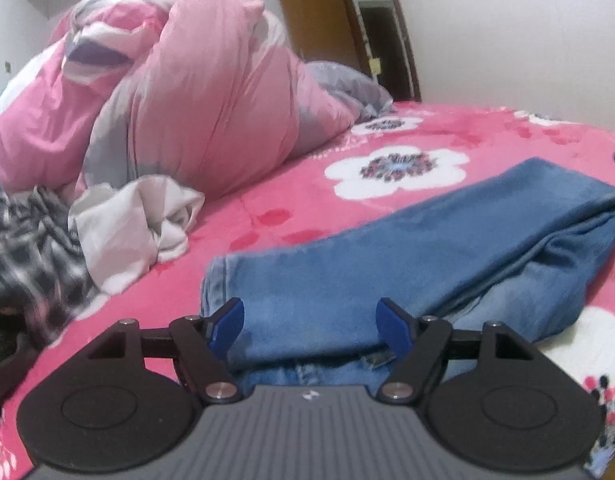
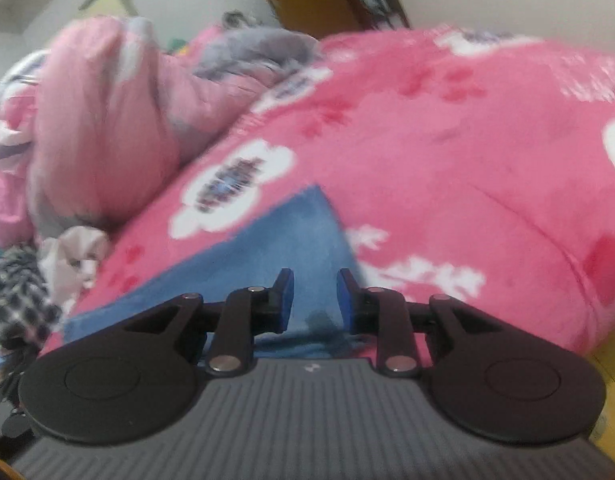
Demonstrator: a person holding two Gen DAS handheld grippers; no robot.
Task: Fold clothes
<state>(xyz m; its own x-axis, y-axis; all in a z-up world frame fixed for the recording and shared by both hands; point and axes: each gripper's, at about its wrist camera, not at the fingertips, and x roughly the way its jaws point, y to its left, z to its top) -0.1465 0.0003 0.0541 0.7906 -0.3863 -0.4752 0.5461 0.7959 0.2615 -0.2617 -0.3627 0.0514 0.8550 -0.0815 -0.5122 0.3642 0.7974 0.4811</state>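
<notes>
Bed: pink blanket (image 1: 487, 148) with white flowers covers it; white wall and a wooden door frame (image 1: 307, 8) stand behind.
Jeans: folded blue jeans (image 1: 407, 264) lie flat along the near edge of the bed, running toward its right side.
Left gripper: the left gripper (image 1: 311, 328) has its blue pads spread wide above the jeans, nothing pinched.
Right gripper: the right gripper (image 2: 315, 296) shows a narrow gap between its pads, over the jeans' corner (image 2: 267, 256), no cloth between them.
Far-left corner: a pink and grey duvet (image 1: 195, 92) is heaped there.
Left edge: a white garment (image 1: 135, 224) lies crumpled beside a black-and-white checked garment (image 1: 31, 252).
</notes>
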